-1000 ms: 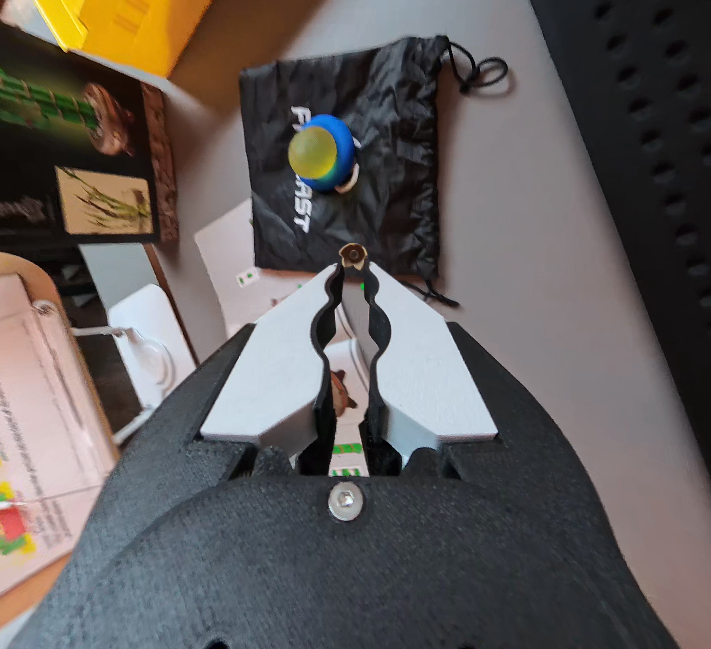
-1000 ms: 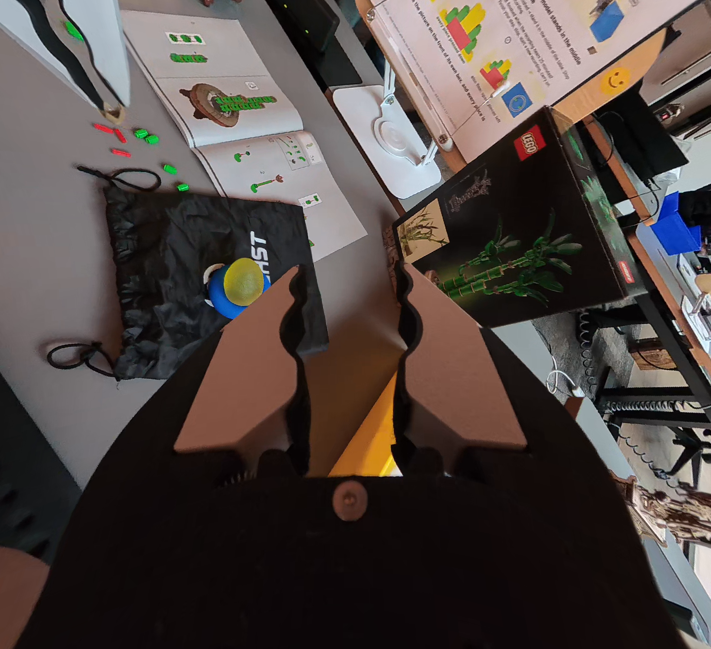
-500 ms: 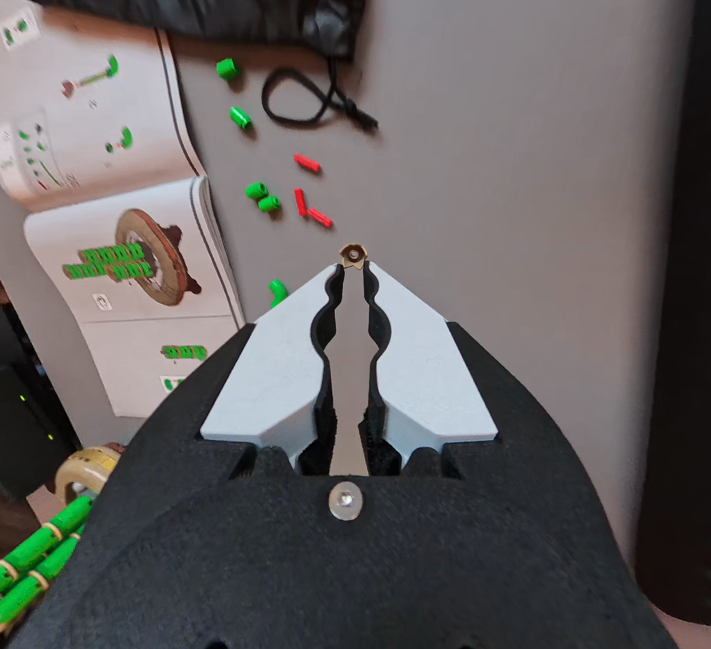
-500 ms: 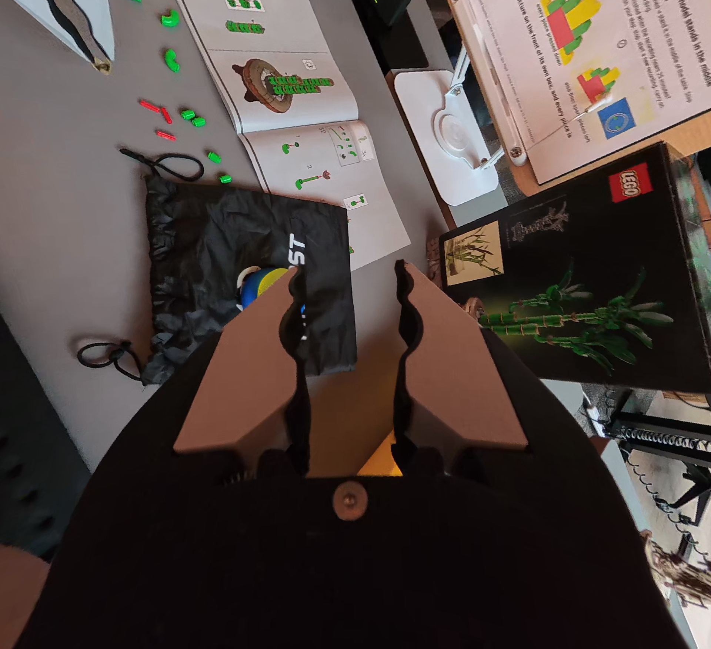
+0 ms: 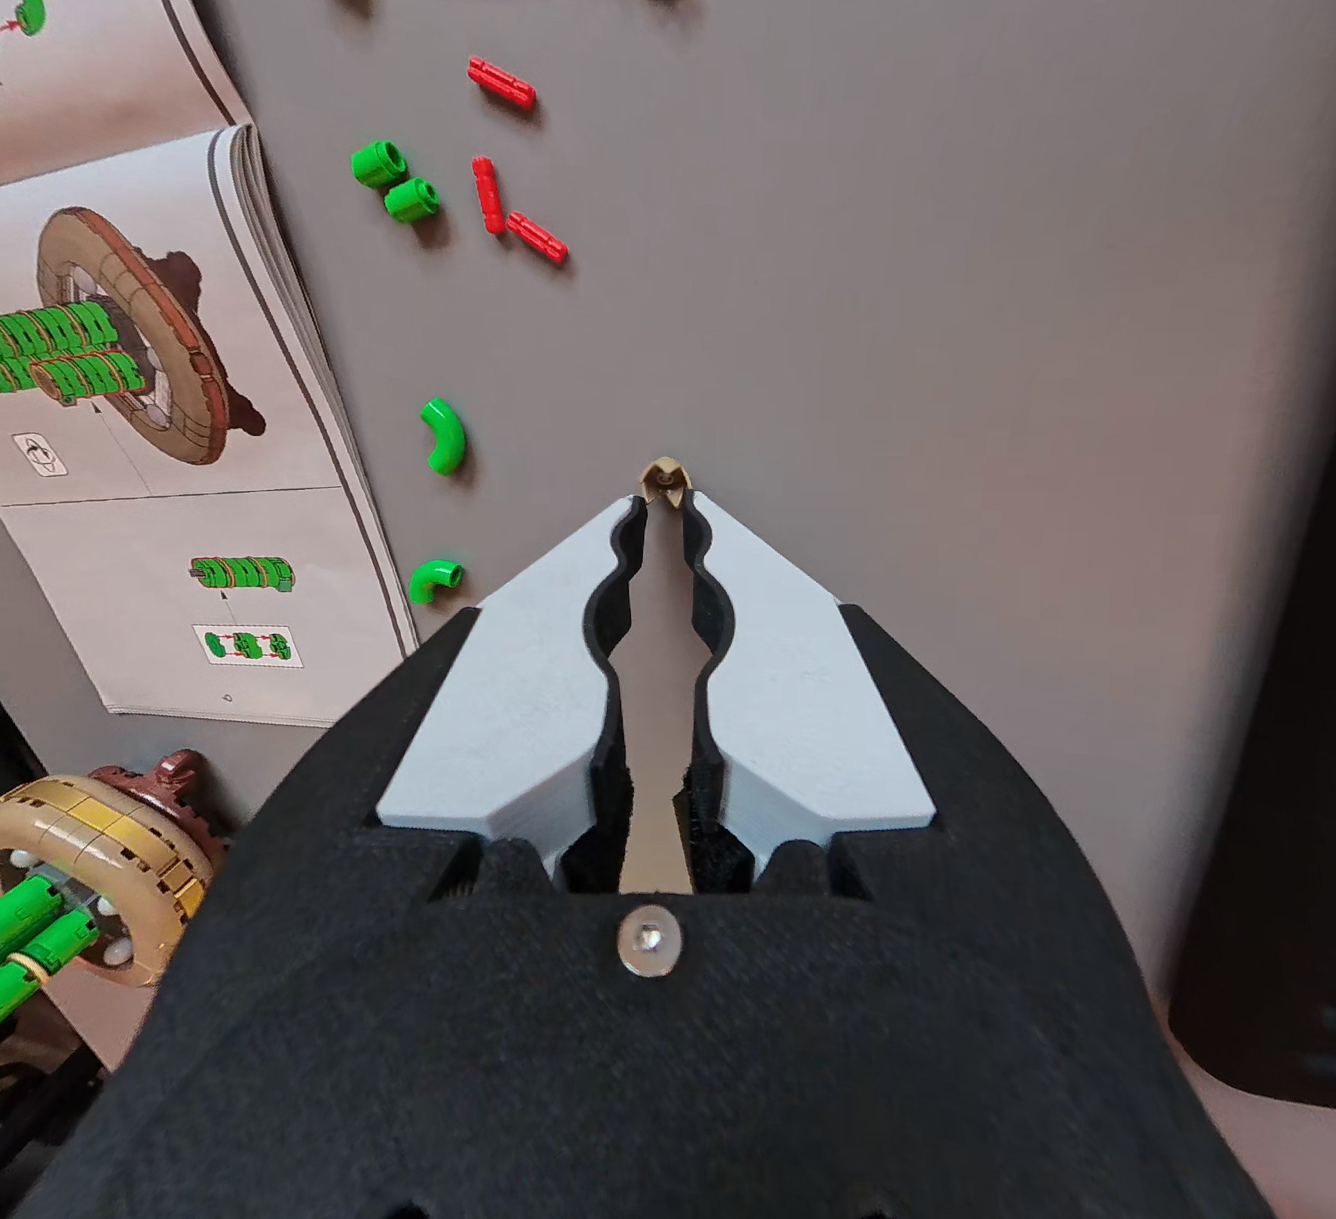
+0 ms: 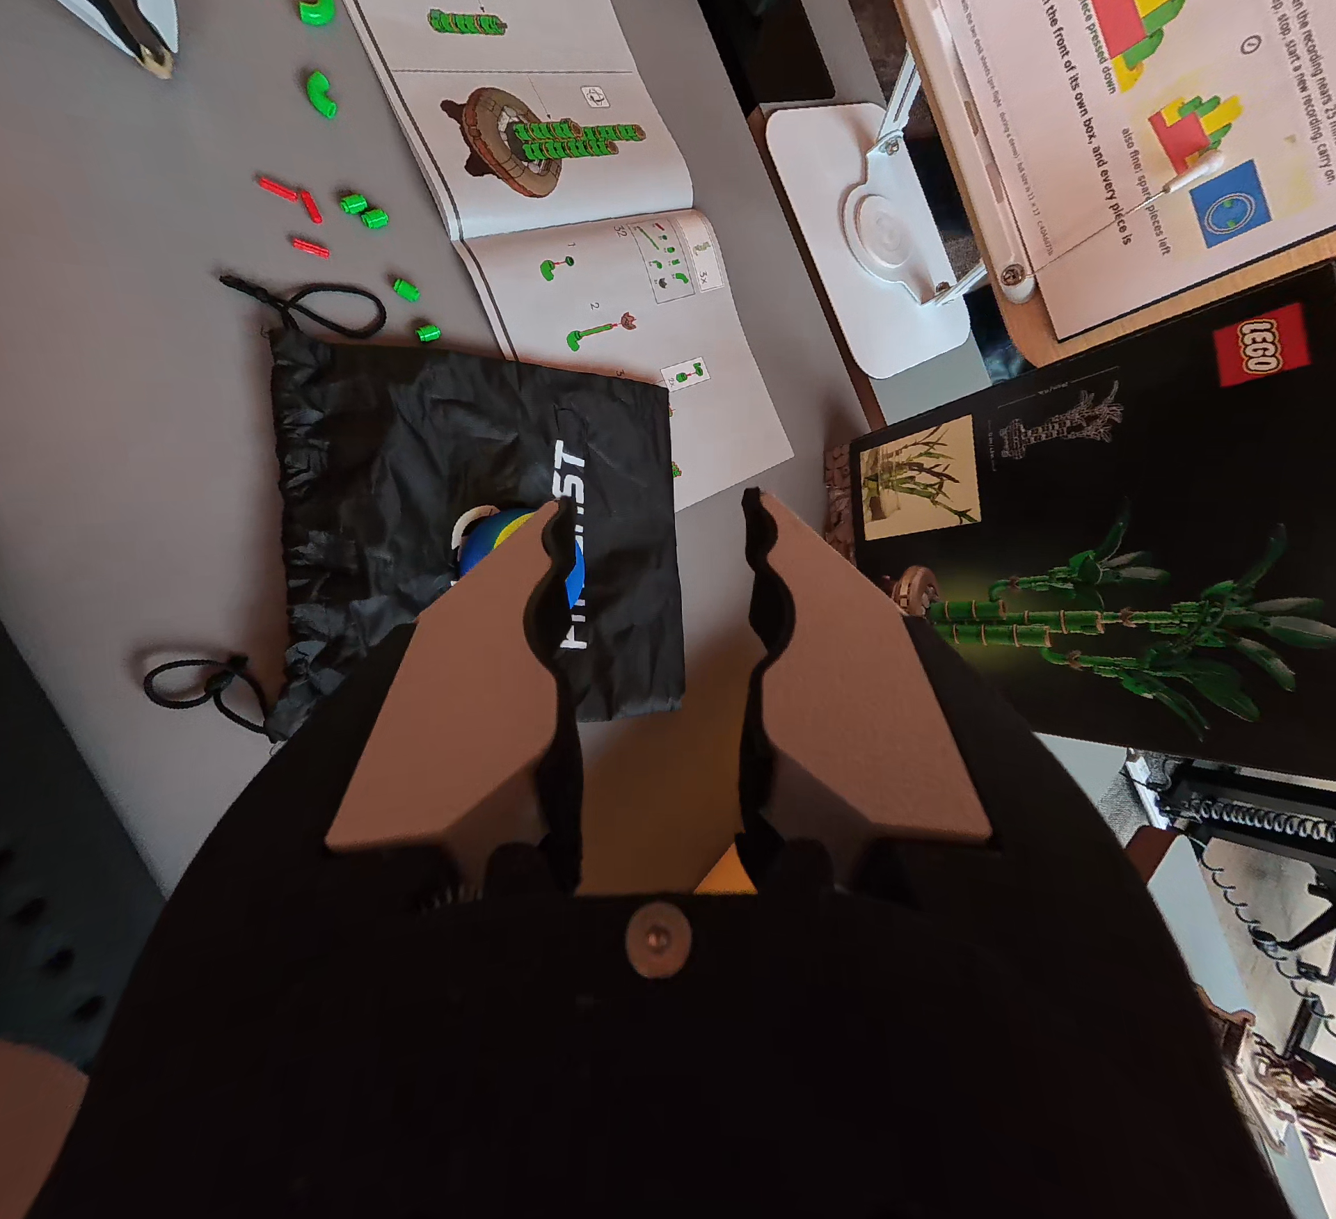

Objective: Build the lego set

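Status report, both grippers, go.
Left gripper shut on small tan piece above grey table. Right gripper open, empty. Loose green elbows, red pins nearby.

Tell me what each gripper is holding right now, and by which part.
The left gripper pinches a small tan piece at its very fingertips, gripping its near end. The right gripper is open and holds nothing.

The left claw [image 5: 665,497] has swung from the black bag [image 6: 463,505] to the loose bricks [image 5: 394,179].
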Demonstrator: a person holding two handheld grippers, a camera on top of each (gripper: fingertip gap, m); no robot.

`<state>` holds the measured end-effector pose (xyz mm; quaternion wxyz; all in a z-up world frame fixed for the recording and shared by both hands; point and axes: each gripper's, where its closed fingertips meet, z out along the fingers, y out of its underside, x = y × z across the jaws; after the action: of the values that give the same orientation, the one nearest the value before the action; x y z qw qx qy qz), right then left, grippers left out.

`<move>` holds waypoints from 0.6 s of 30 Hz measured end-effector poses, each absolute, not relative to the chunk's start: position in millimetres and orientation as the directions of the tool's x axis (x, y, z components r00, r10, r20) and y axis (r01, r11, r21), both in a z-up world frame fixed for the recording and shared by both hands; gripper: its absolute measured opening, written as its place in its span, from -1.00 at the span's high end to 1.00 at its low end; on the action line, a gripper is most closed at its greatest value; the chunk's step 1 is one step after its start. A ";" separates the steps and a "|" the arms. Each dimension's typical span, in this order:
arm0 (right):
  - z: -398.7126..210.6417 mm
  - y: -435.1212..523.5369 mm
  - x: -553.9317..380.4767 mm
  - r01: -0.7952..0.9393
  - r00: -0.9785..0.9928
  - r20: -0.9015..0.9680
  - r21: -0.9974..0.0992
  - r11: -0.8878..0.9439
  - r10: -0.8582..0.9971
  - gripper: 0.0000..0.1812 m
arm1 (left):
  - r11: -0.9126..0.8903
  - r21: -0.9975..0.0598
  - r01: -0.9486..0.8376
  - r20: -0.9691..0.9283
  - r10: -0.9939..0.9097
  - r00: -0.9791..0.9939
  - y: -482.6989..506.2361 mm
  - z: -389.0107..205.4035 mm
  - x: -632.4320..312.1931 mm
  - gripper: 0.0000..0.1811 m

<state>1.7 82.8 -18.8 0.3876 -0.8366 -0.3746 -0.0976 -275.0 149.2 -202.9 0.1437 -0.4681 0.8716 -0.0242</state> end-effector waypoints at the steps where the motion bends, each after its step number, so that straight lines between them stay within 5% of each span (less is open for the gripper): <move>1: -19.2 82.6 2.5 0.702 0.701 0.453 -0.575 -0.421 0.550 0.48 | 0.559 -0.177 -0.810 -0.224 -0.824 -0.520 149.2 -203.1 -275.2 0.91; 8: -21.8 82.7 4.6 0.700 0.704 0.449 -0.569 -0.431 0.551 0.48 | 0.533 -0.215 -0.819 -0.183 -0.845 -0.502 144.9 -203.4 -275.6 0.90; 18: -18.2 75.2 7.0 0.714 0.694 0.466 -0.542 -0.442 0.549 0.49 | 0.459 -0.427 -0.779 -0.218 -0.889 -0.403 143.6 -173.2 -268.0 0.89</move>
<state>7.0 75.2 -18.2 0.3716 -0.8419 -0.3751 -0.1111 -268.0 143.6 -173.2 0.2108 -0.5040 0.8275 -0.1295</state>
